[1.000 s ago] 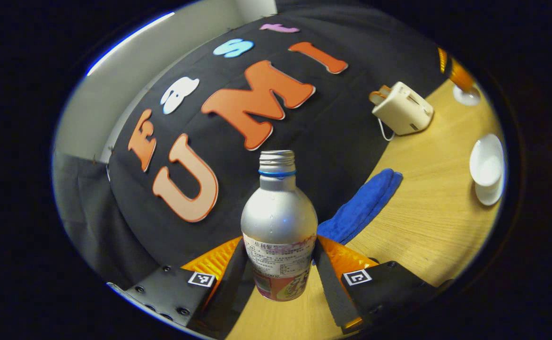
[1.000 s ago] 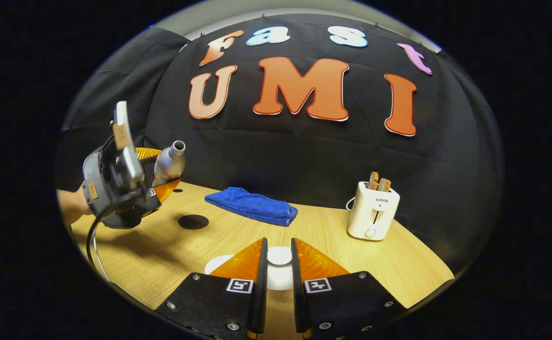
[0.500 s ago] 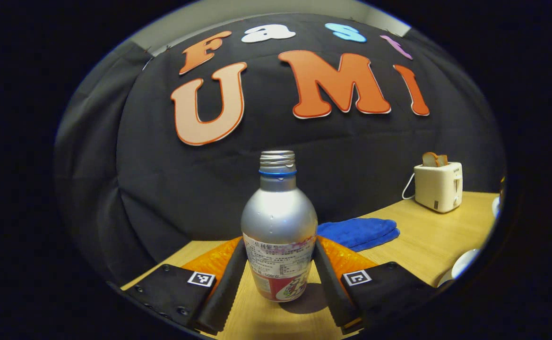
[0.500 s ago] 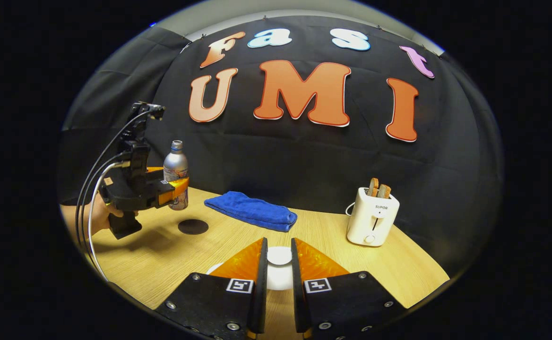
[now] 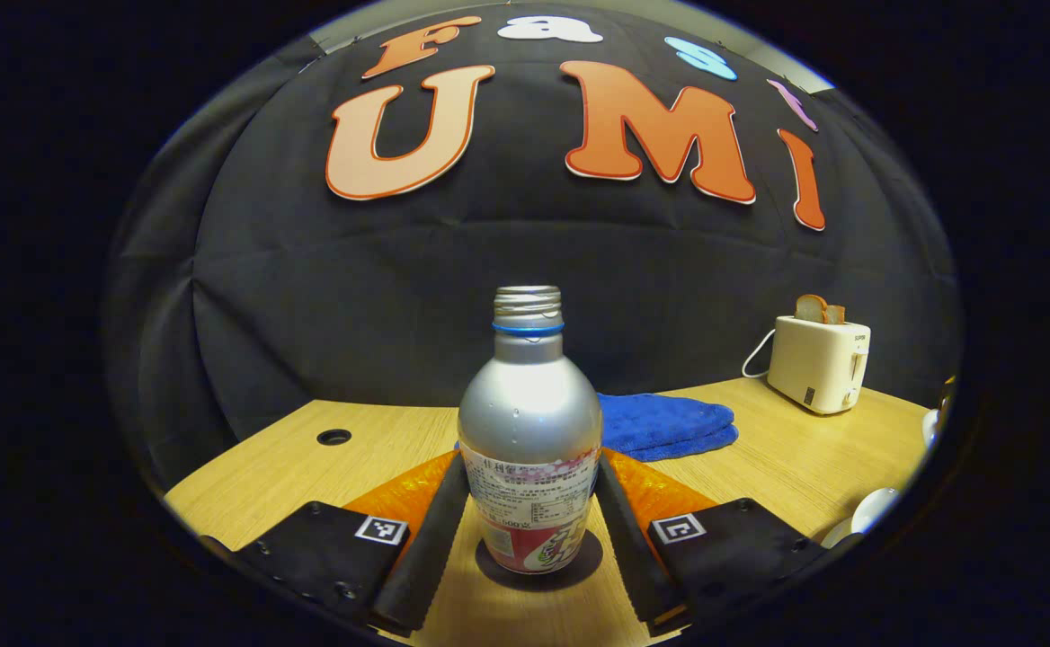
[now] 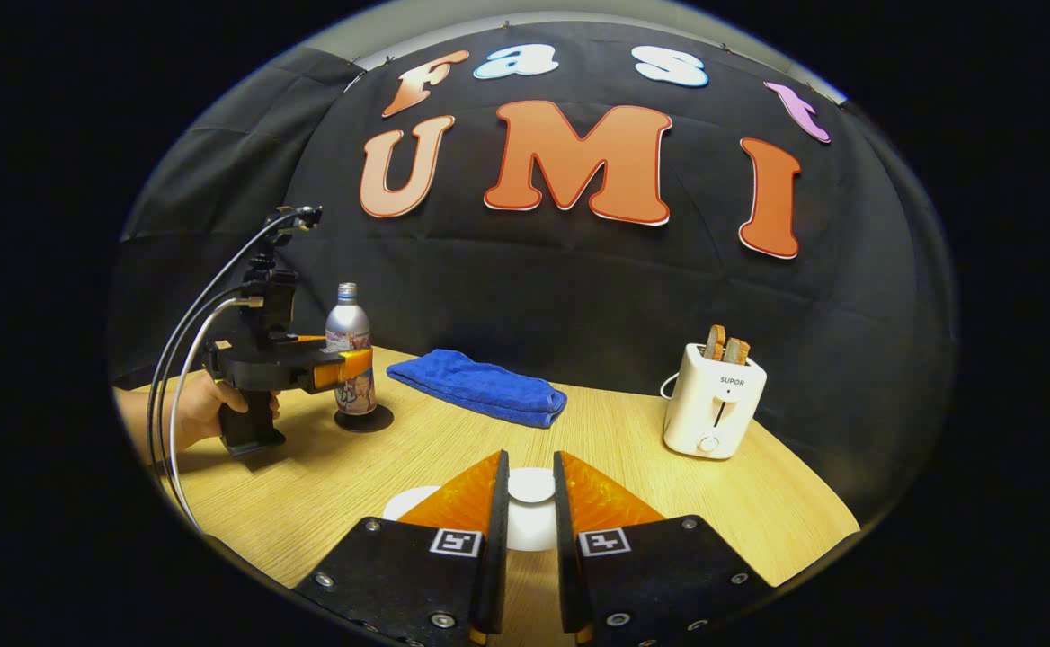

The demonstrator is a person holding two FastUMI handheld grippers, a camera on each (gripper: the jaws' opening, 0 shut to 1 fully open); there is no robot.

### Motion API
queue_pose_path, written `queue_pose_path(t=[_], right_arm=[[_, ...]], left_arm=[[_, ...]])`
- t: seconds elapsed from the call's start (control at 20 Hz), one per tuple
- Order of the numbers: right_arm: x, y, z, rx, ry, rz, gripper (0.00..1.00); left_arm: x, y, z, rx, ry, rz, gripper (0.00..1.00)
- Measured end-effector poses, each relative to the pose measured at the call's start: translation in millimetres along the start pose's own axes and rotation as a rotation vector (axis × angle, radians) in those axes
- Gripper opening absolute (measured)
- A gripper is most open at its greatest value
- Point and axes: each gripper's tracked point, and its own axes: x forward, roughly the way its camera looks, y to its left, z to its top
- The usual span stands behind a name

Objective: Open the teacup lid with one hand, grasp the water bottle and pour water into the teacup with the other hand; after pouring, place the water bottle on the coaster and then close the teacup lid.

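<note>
The silver water bottle [image 5: 529,422] stands upright on the dark round coaster [image 5: 579,568], uncapped. My left gripper [image 5: 529,508] is shut on its labelled lower body, one finger on each side. The right gripper view shows the same bottle [image 6: 348,337], coaster [image 6: 372,420] and left gripper [image 6: 350,364] at the far left, held by a hand [image 6: 192,413]. My right gripper [image 6: 531,490] is shut on the white teacup lid [image 6: 531,530] by its knob. A white edge of the teacup [image 6: 408,501] peeks out beneath the fingers, and its rim [image 5: 876,509] shows at the lower right.
A folded blue towel [image 6: 480,388] lies at the back of the wooden table [image 6: 669,494]. A white toaster [image 6: 714,409] with bread slices stands at the back right. A small round hole [image 5: 334,437] sits in the table's left corner. Cables trail from the left gripper.
The left gripper swung the bottle from tilted to upright, carried it left and lowered it onto the coaster. The right gripper stayed almost still with the lid.
</note>
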Motion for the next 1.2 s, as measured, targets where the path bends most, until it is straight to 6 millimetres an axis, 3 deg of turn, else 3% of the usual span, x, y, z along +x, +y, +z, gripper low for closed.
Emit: queue_pose_path(t=[0.1, 0.45, 0.6, 0.9, 1.2], right_arm=[[1, -2, -2, 0.003, 0.003, -0.001, 0.25], [5, -1, -5, 0.021, 0.014, 0.007, 0.25], [5, 5, -5, 0.024, 0.012, 0.019, 0.25], [0, 17, -1, 0.031, 0.002, 0.047, 0.25], [4, 43, -12, 0.043, 0.020, 0.108, 0.25]], left_arm=[[3, -1, -11, 0.009, 0.036, 0.000, 0.84], [6, -4, -9, 0.008, 0.030, -0.019, 0.84], [2, -1, -8, 0.006, 0.030, -0.013, 1.00], [-19, -4, -7, 0.011, 0.027, -0.036, 1.00], [-57, -13, -19, 0.064, 0.047, -0.082, 1.00]])
